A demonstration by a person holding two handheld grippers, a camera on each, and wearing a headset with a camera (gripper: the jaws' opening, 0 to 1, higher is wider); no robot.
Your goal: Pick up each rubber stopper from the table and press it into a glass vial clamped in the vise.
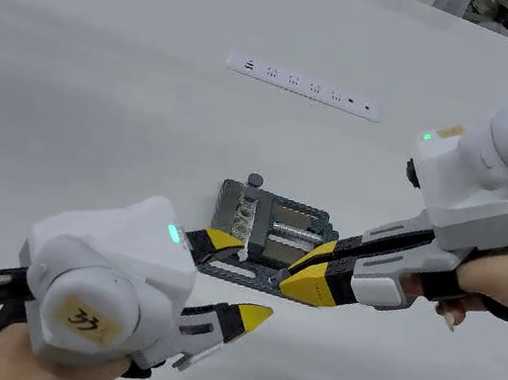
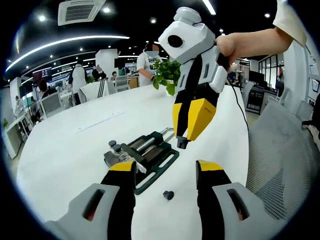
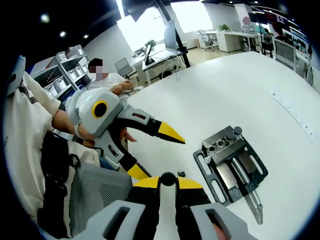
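Note:
A dark metal vise (image 1: 277,225) (image 2: 150,152) (image 3: 231,160) sits mid-table with a glass vial (image 1: 246,214) (image 2: 119,150) clamped at its left end. My right gripper (image 1: 284,280) (image 3: 167,184) (image 2: 182,141) hovers just in front of the vise, shut on a dark rubber stopper (image 3: 167,178). Lower left, my left gripper (image 1: 234,279) (image 2: 166,167) (image 3: 157,152) stands open with nothing between its fingers. On the table beyond its tips lies a loose stopper (image 2: 168,195) (image 3: 181,174).
A white power strip (image 1: 303,85) (image 2: 102,122) lies on the table behind the vise. A potted plant (image 2: 167,75) stands at the far table edge. A mesh chair (image 2: 280,150) is beside the table, and people sit and stand at desks in the background.

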